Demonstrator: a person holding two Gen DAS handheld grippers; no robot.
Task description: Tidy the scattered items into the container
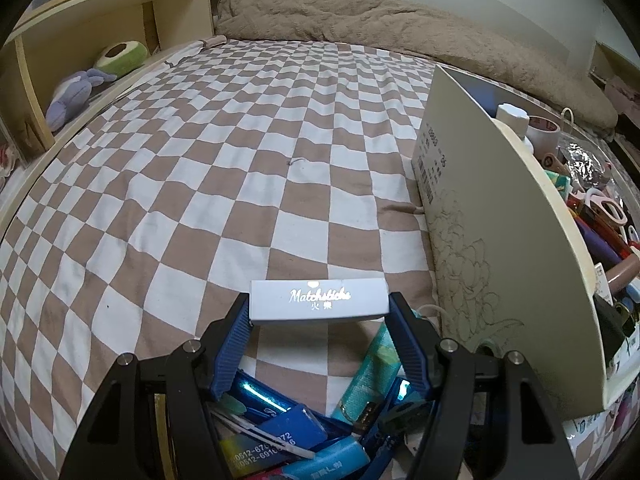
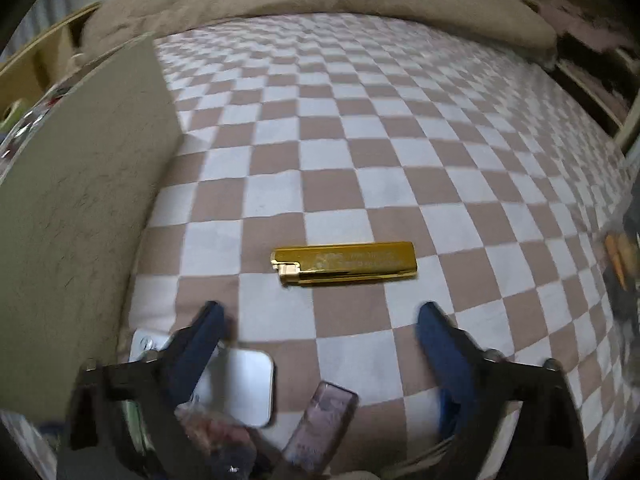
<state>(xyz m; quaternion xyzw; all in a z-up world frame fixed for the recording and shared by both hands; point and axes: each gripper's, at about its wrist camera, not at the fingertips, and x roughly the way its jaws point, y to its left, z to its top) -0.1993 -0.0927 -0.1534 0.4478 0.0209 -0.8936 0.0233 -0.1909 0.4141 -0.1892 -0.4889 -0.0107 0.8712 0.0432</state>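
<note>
Left gripper [image 1: 320, 312] clamped on matchbox [image 1: 319, 299], lifted over checked bedspread [image 1: 200, 160]; container [image 1: 500, 220] just to its right, tall cream wall between, so up and over. Clutter of lighters [image 1: 280, 420] below. Right gripper [image 2: 320, 320] spread wide, empty; gold lighter [image 2: 344, 263] just ahead, long axis crosswise, spanning the jaws' gap. Small tin [image 2: 240, 384] near left finger.

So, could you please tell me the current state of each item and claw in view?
Matchbox: clamped in the left claw, lifted above the bedsheet.
Left claw: shut on the matchbox.
Right claw: open, empty.
Gold lighter: flat on the bedsheet, ahead of the right claw.
Container: open-topped, already holding items.
</note>
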